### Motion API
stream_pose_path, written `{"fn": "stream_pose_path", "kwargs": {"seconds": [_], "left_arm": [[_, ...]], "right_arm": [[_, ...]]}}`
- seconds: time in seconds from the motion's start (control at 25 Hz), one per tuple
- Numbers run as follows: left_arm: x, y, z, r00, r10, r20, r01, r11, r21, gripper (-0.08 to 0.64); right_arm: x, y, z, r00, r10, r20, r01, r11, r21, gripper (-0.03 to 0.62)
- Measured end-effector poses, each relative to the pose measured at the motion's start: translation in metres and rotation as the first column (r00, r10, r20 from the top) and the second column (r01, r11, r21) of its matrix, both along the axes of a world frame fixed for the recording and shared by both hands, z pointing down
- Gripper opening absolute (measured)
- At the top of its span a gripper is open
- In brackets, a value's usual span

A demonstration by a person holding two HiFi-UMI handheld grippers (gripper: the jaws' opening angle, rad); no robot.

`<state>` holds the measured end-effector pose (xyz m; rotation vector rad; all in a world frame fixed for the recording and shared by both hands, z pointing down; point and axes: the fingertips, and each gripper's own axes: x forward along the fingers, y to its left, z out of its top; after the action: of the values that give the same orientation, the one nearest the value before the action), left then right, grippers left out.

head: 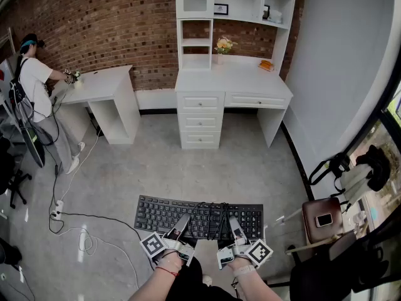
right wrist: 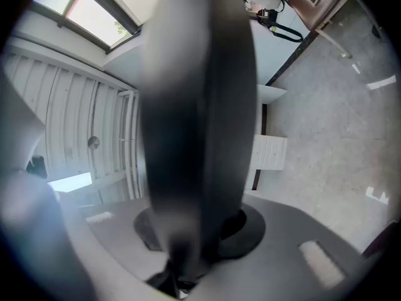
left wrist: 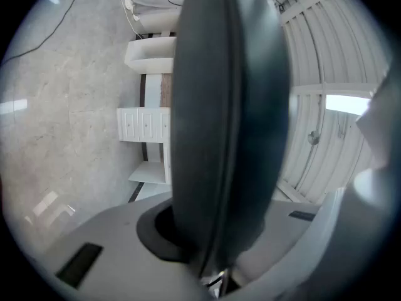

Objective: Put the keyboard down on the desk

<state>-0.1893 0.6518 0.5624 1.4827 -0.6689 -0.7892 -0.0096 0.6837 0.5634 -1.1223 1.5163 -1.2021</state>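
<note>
A black keyboard (head: pixel 200 217) hangs level above the grey floor, close in front of me, its cable bunched on the keys near the middle. My left gripper (head: pixel 182 222) is shut on its near edge left of centre. My right gripper (head: pixel 235 226) is shut on the same edge right of centre. In the left gripper view the keyboard (left wrist: pixel 232 105) shows edge-on as a dark blurred slab clamped between the grey jaws. The right gripper view shows the keyboard (right wrist: pixel 194 105) the same way. The white desk (head: pixel 250 81) with drawers and a hutch stands a few steps ahead.
A flower vase (head: pixel 222 45) and an orange item (head: pixel 266 64) sit on that desk. A second white desk (head: pixel 106 83) stands at the left with a person (head: pixel 34 86) at it. Cables (head: pixel 81 231) trail over the floor at left. A brown stool with a phone (head: pixel 322 218) is at right.
</note>
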Motion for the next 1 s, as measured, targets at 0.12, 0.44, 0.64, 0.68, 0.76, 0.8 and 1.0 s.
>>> {"fn": "stream_pose_path", "kwargs": {"seconds": [0.12,0.44,0.64,0.68,0.76,0.8,1.0], "left_arm": [[0.008,-0.002,0.001,1.000,-0.002,-0.005,0.002,1.000,-0.010,0.054],[0.026,-0.037,0.014,1.000,0.000,-0.009,-0.001,0.999,-0.039,0.054],[0.035,-0.087,0.019,1.000,0.005,-0.011,-0.005,0.999,-0.043,0.054],[0.036,-0.099,0.019,1.000,0.006,-0.010,-0.006,0.999,-0.042,0.054],[0.039,-0.122,0.018,1.000,0.009,-0.010,-0.010,0.999,-0.040,0.054],[0.041,-0.133,0.018,1.000,0.010,-0.012,-0.010,0.999,-0.039,0.054],[0.044,-0.192,0.014,1.000,0.010,-0.025,-0.011,0.999,-0.049,0.055]], "right_arm": [[0.007,-0.002,0.001,1.000,0.000,0.003,0.000,1.000,-0.001,0.075],[0.024,-0.037,0.013,1.000,0.002,0.011,-0.001,1.000,-0.031,0.075],[0.034,-0.085,0.018,1.000,0.008,0.008,-0.008,0.999,-0.034,0.074],[0.035,-0.097,0.017,1.000,0.010,0.013,-0.010,0.999,-0.032,0.074],[0.037,-0.119,0.014,1.000,0.012,0.023,-0.011,1.000,-0.028,0.074],[0.039,-0.131,0.013,1.000,0.012,0.023,-0.011,1.000,-0.028,0.074],[0.042,-0.190,0.009,1.000,0.012,0.012,-0.012,0.999,-0.031,0.074]]}}
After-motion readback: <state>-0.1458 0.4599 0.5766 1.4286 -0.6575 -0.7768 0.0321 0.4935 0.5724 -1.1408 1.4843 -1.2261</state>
